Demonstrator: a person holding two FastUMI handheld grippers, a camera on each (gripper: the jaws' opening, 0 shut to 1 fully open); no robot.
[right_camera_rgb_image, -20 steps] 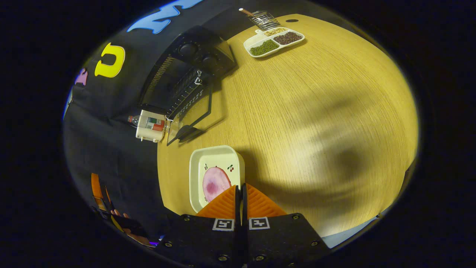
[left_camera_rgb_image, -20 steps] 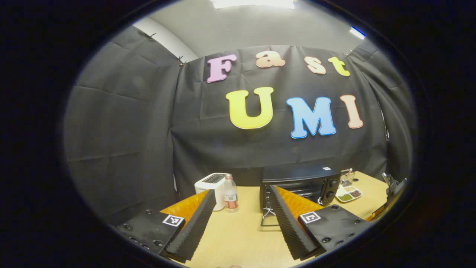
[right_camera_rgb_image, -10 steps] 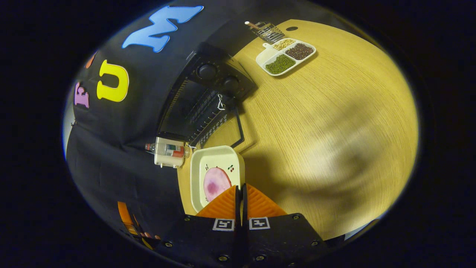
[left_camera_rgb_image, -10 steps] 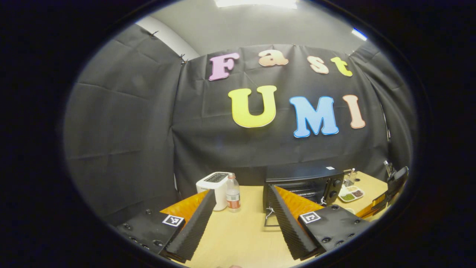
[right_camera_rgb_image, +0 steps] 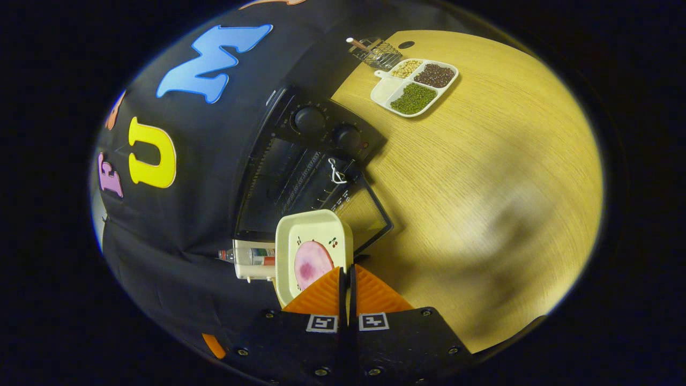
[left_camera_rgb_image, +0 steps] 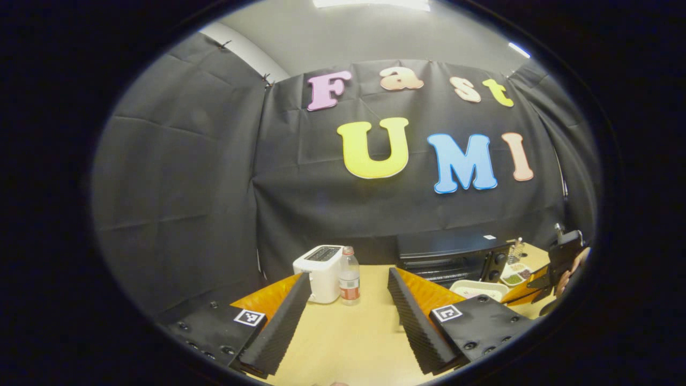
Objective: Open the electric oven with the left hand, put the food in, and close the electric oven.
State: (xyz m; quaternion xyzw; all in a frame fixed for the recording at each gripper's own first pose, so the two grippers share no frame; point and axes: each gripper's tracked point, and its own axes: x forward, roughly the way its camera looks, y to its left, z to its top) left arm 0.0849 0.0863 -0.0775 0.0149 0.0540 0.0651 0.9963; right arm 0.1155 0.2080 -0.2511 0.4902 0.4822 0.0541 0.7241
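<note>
Nearest, the right gripper (right_camera_rgb_image: 345,279) is clenched on the near rim of the cream dish (right_camera_rgb_image: 313,252), fingers pinching the rim w/ barely a gap. The dish is carried level above the worktop (right_camera_rgb_image: 482,171), prob. so the pink slice of food (right_camera_rgb_image: 312,265) stays flat in it. The dish's far edge sits over the oven door (right_camera_rgb_image: 364,212), which lies folded down flat, so the oven (right_camera_rgb_image: 300,161) is already open & the rack inside is exposed. I'd judge the insert step is under way: dish lined up w/ the mouth, not in yet.

The left gripper (left_camera_rgb_image: 348,316) is released, jaws wide apart, holding nothing, off to the left by the toaster (left_camera_rgb_image: 321,265) & bottle (left_camera_rgb_image: 349,276), clear of the door's path, likely waiting to close it.

Farthest, a divided tray of beans (right_camera_rgb_image: 415,86) sits well apart.
</note>
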